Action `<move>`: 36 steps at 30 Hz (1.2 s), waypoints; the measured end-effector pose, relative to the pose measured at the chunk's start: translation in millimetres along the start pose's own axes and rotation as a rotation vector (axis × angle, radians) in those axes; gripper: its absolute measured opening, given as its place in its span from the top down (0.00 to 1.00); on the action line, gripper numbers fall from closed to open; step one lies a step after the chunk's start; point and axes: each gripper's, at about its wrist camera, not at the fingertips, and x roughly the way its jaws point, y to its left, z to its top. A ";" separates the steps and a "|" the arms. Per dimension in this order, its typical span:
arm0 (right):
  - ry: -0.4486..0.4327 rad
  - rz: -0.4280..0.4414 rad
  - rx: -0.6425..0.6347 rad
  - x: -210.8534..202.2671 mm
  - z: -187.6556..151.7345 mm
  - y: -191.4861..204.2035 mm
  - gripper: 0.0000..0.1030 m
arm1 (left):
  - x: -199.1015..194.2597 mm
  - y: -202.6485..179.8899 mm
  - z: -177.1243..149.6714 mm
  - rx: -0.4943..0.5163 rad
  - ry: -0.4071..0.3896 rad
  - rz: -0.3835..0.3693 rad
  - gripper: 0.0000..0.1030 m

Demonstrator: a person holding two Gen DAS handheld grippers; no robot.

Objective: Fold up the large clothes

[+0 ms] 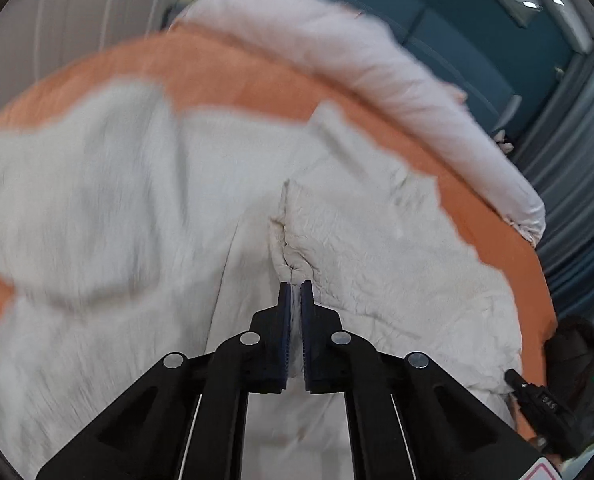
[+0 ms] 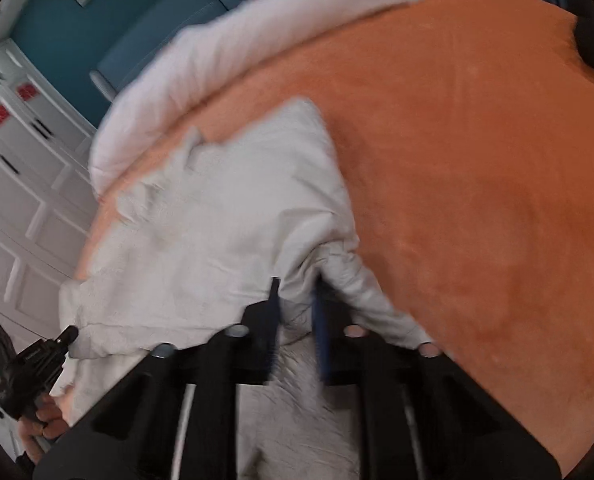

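A large cream-white garment [image 1: 145,216] lies crumpled over an orange bed sheet [image 1: 225,76]. My left gripper [image 1: 295,286] is shut on a bunched fold of the garment, with cloth pinched between its blue pads. In the right wrist view the same garment [image 2: 217,216] spreads left over the orange sheet [image 2: 477,160]. My right gripper [image 2: 297,292] is shut on a gathered edge of the garment, with cloth bulging between and around its fingers. The right wrist view is motion blurred.
A rolled pale duvet [image 1: 357,52] lies along the far side of the bed, also in the right wrist view [image 2: 201,64]. A teal wall [image 1: 469,32] stands behind it. White panelled cabinet doors [image 2: 21,184] stand at left. The left gripper tool [image 2: 33,364] shows at lower left.
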 end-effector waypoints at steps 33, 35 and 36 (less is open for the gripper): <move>-0.058 -0.104 -0.218 70.7 67.8 67.9 0.87 | 40.9 -54.3 1.0 0.089 -0.003 -0.023 0.46; -0.050 -0.143 -0.190 80.3 70.2 50.8 0.91 | 66.9 -52.4 -11.7 0.137 0.020 0.064 0.46; -0.045 -0.143 -0.166 84.0 69.6 41.2 0.92 | 72.9 -48.3 -17.3 0.140 0.016 0.081 0.45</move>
